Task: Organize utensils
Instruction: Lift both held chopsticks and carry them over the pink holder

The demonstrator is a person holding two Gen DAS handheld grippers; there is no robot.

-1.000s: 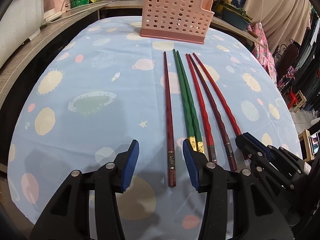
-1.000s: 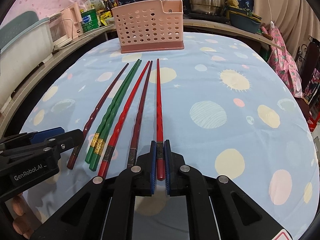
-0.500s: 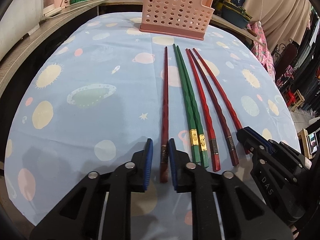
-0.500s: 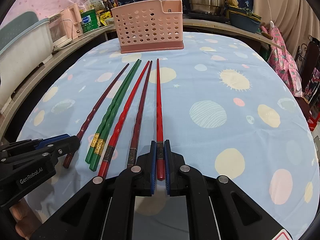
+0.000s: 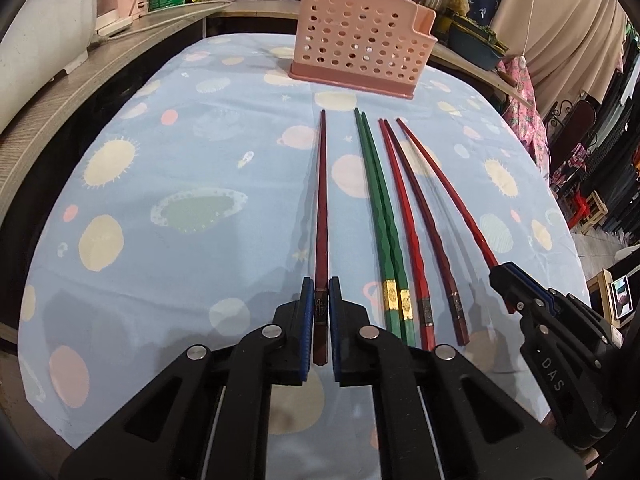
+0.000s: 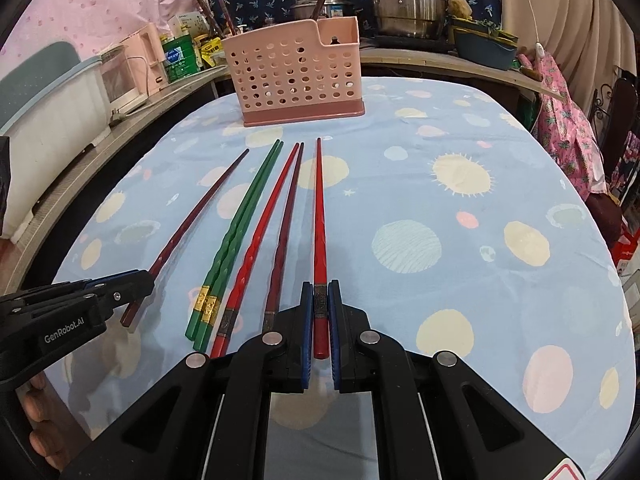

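Several chopsticks lie side by side on a blue patterned tablecloth [image 5: 200, 168], tips toward a pink perforated utensil holder [image 5: 360, 56] at the far end. My left gripper [image 5: 319, 292] is shut on the handle end of the leftmost dark red chopstick [image 5: 321, 200], which appears lifted off the cloth. My right gripper [image 6: 320, 296] is shut on the handle end of the rightmost bright red chopstick [image 6: 319, 216], which also appears lifted. Between them lie two green chopsticks [image 5: 380, 208], a red one [image 5: 404, 216] and a dark red one [image 5: 428, 220]. The holder also shows in the right wrist view [image 6: 298, 76].
A wooden counter [image 5: 80, 92] runs along the left with a white appliance [image 5: 44, 28]. Pots [image 6: 408, 4], bottles and a blue-green tub [image 6: 484, 48] stand behind the holder. Pink cloth [image 6: 564, 120] hangs at the right edge of the table.
My left gripper has moved over the leftmost dark red chopstick, shut on its handle end and raised it. My right gripper has stayed shut on the bright red chopstick and raised it slightly.
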